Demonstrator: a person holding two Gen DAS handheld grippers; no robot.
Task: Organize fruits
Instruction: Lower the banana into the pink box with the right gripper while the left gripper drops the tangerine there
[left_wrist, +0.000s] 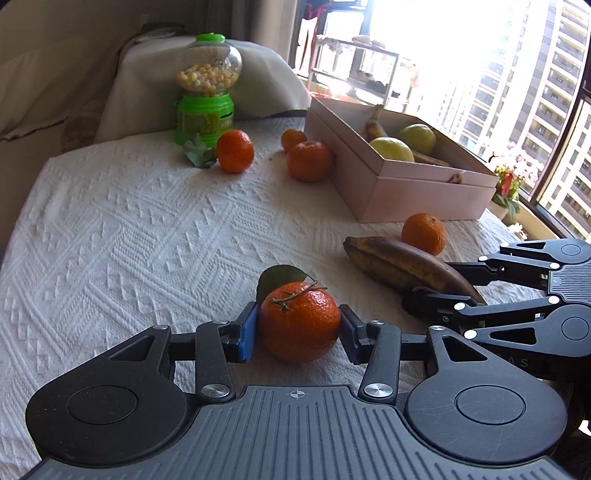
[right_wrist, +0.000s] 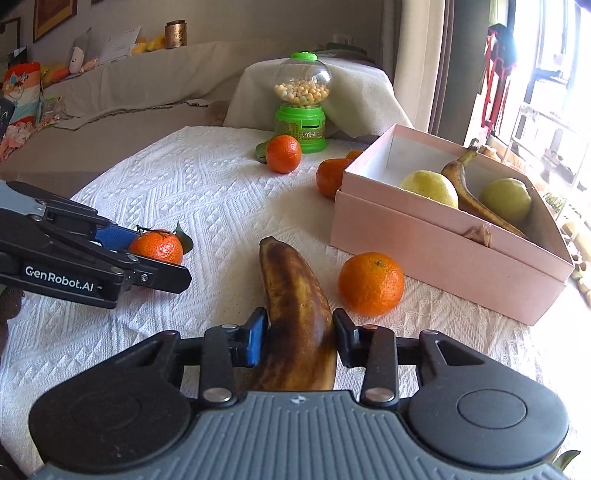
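Observation:
My left gripper (left_wrist: 297, 328) is shut on a leafy tangerine (left_wrist: 299, 320) resting on the white tablecloth; the same tangerine (right_wrist: 157, 246) shows in the right wrist view between the left gripper's fingers (right_wrist: 110, 236). My right gripper (right_wrist: 299, 334) is shut on a brown overripe banana (right_wrist: 297, 314) lying on the cloth; the banana (left_wrist: 402, 264) also shows in the left wrist view. A pink box (right_wrist: 436, 251) holds two yellow-green fruits (right_wrist: 430, 186) and a banana (right_wrist: 469, 192). A loose tangerine (right_wrist: 371, 283) lies between the banana and the box.
Three more tangerines (left_wrist: 235, 150) lie at the far side near the box. A green candy dispenser (left_wrist: 207, 92) stands at the table's far edge. A cloth-covered chair and sofa are behind. A window is to the right.

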